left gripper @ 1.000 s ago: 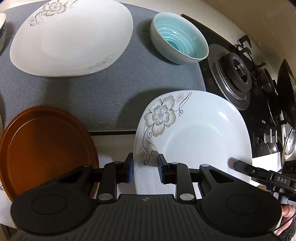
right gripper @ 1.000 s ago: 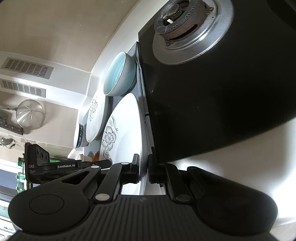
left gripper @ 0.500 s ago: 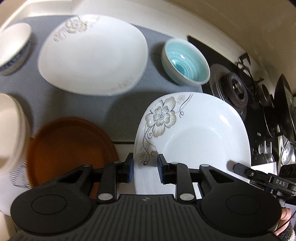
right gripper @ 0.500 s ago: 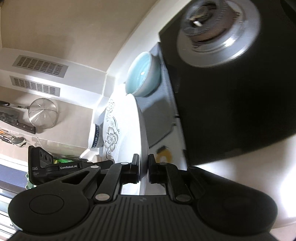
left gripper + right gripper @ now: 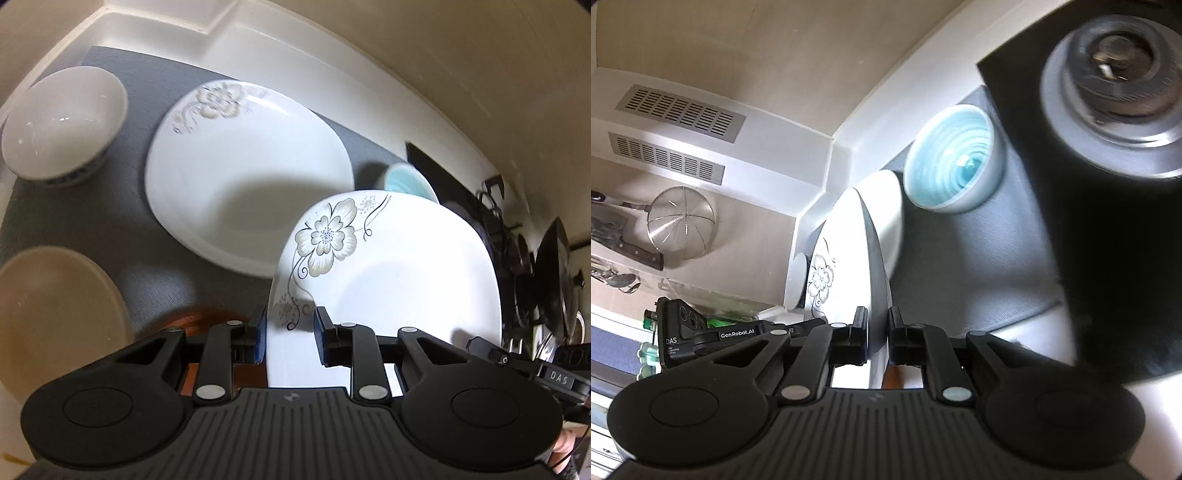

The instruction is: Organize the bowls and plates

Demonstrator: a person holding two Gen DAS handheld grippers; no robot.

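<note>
- Here the left gripper [image 5: 289, 338] is clamped on the near rim of a white flowered plate [image 5: 391, 280], one pad above the rim and one below.
- The right gripper [image 5: 877, 334] grips the same plate on its opposite edge, seen edge-on between its pads, jaws nearly closed on the thin rim.
- The plate is held in the air between both grippers, above the grey mat [image 5: 92, 221].
- A second flowered plate [image 5: 243, 170] lies flat on the mat, partly under the held one.
- A blue bowl [image 5: 951, 158] stands on the mat beside the black stove [image 5: 1108, 184].
- A white bowl [image 5: 62, 122] sits at the mat's far left corner; a beige dish [image 5: 55, 314] and a brown plate [image 5: 199, 321] lie nearer.
</note>
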